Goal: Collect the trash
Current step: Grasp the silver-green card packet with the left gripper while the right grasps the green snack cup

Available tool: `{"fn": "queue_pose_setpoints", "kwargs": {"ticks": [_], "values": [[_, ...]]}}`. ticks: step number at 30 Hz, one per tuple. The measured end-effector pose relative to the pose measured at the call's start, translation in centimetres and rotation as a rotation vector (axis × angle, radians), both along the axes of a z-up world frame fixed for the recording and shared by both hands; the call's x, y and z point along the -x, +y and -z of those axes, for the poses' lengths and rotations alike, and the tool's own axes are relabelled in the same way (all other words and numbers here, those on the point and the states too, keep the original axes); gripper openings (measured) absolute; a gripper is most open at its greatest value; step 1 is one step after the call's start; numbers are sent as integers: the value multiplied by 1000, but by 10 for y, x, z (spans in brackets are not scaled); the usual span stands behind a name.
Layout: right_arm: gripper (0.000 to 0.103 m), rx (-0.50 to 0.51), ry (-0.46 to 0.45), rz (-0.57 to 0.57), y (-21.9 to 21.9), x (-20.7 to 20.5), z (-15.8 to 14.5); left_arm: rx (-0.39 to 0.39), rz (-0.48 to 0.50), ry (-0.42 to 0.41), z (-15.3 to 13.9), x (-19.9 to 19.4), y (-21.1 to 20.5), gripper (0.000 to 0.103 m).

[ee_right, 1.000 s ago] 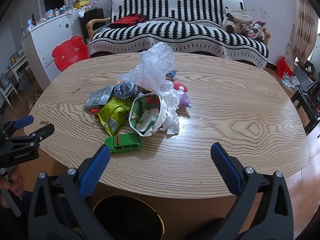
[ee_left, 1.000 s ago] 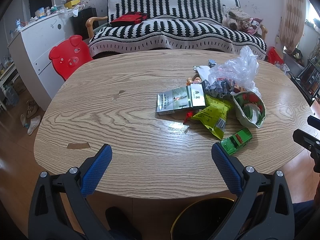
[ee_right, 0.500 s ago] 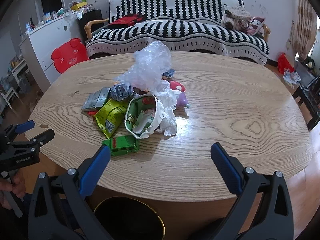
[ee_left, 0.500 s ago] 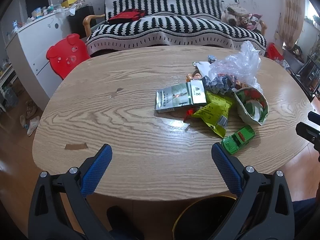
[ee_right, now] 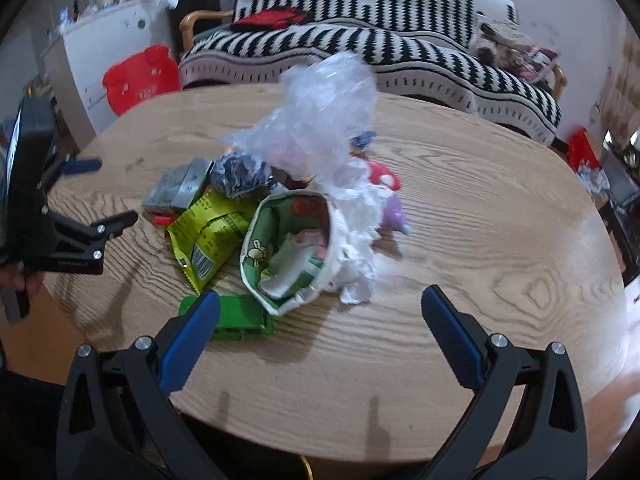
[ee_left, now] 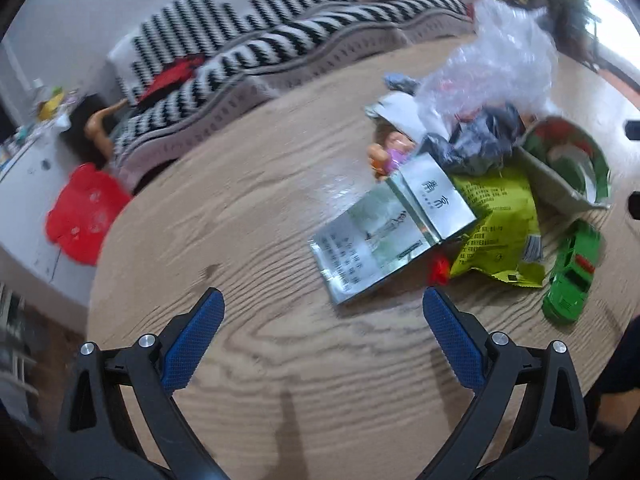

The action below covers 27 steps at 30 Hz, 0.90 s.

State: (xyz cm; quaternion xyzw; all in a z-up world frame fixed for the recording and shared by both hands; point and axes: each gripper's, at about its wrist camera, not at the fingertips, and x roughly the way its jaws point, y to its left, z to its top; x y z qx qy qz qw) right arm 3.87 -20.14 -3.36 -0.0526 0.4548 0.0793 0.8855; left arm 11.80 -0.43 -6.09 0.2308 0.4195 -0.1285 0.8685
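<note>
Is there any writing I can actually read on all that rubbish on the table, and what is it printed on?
Silver flattened carton: two large Chinese characters on its flap, too blurred to read surely; the small print is unreadable.
Yellow-green snack bag: lines of small print and a barcode, too small to read.
Left gripper: a small white label on its body, too blurred to read.
Nothing else legible.

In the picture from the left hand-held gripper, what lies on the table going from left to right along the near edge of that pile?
Silver flattened carton → small red scrap → yellow-green snack bag → green toy car.
</note>
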Motion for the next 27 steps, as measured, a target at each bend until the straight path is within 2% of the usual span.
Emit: {"fn": "queue_pose_setpoints", "kwargs": {"ticks": [5, 7, 12, 14, 18, 19, 20, 22, 24, 27], "values": [[96, 52, 25, 1, 12, -24, 22, -46, 57, 9, 26, -26, -9, 97], [94, 54, 31, -1, 15, -31, 26, -5, 72, -9, 26, -31, -7, 97], [86, 46, 44, -6, 15, -45, 29, -18, 116, -33, 27, -46, -16, 97], [76, 31, 55, -10, 15, -47, 30, -7, 138, -38, 27, -50, -21, 97], [69, 32, 38, -13, 12, -44, 26, -5, 185, -50, 28, -48, -31, 96], [65, 28, 35, -14, 11, -44, 24, 1, 195, -44, 28, -44, -32, 90], [62, 20, 35, -16, 10, -43, 22, 9, 205, -39, 27, -42, -33, 71], [61, -10, 31, -11, 5, -41, 16, -1, 208, -33, 27, -38, -36, 52], [61, -27, 22, -8, 0, -38, 10, -24, 191, -53, 23, -32, -37, 42], [60, -47, 5, 0, -7, -33, 0, -1, 146, -59, 13, -25, -28, 23]]}}
